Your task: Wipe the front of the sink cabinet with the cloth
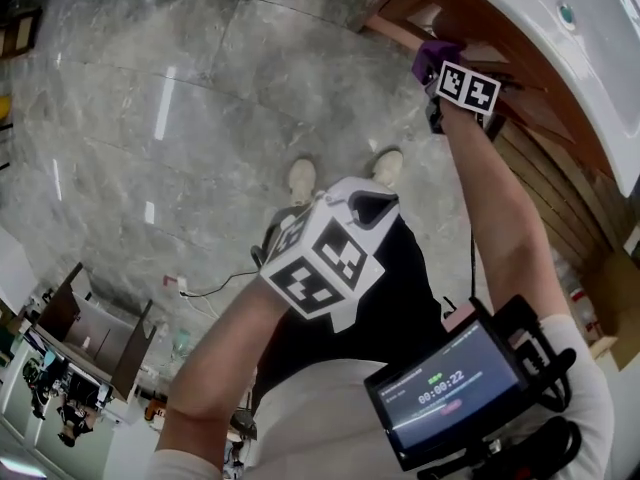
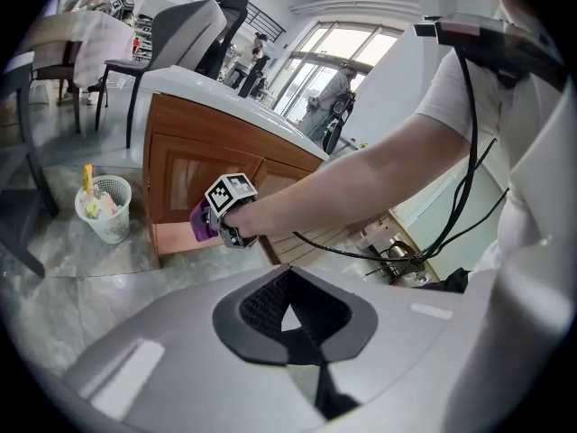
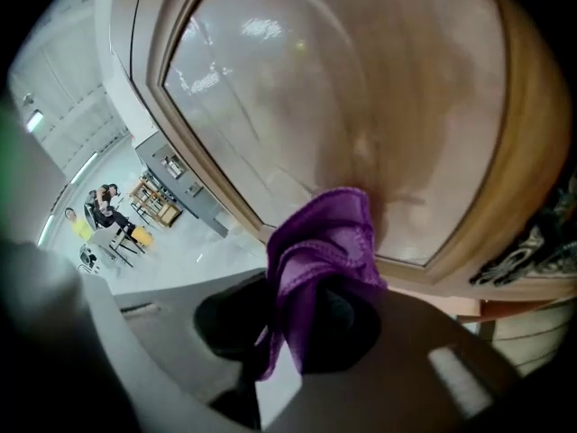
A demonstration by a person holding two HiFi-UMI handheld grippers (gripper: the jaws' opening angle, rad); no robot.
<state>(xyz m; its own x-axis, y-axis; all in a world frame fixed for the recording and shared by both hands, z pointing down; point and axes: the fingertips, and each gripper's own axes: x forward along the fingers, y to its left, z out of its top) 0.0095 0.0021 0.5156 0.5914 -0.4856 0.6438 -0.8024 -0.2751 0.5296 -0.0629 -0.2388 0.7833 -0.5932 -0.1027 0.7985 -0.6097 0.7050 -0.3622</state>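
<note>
The right claw (image 3: 315, 327) is clenched on a bunched purple cloth (image 3: 320, 242), and the cloth presses against the glossy wooden door panel (image 3: 361, 88) of the sink cabinet (image 2: 180, 165), inside the panel's raised frame. From the left gripper view, the same cloth (image 2: 198, 222) sits low on the cabinet's front, near its left corner, with the person's arm (image 2: 352, 192) stretched out to it and the right claw's marker cube (image 2: 229, 192) facing away from the cabinet. In the head view the cloth (image 1: 432, 58) touches the cabinet's brown front just under the white tabletop (image 1: 560, 28) that carries the sink. The left claw (image 2: 293, 318) is closed with nothing in it, its dark pads meeting in a point; it is held well apart from the cabinet, in front of the person's body (image 1: 335, 253). A white mesh wastebasket (image 2: 106, 207) stands on the grey marble floor (image 1: 150, 118) just beside the cabinet's left end. A small screen (image 1: 450, 383) hangs at the person's chest.
</note>
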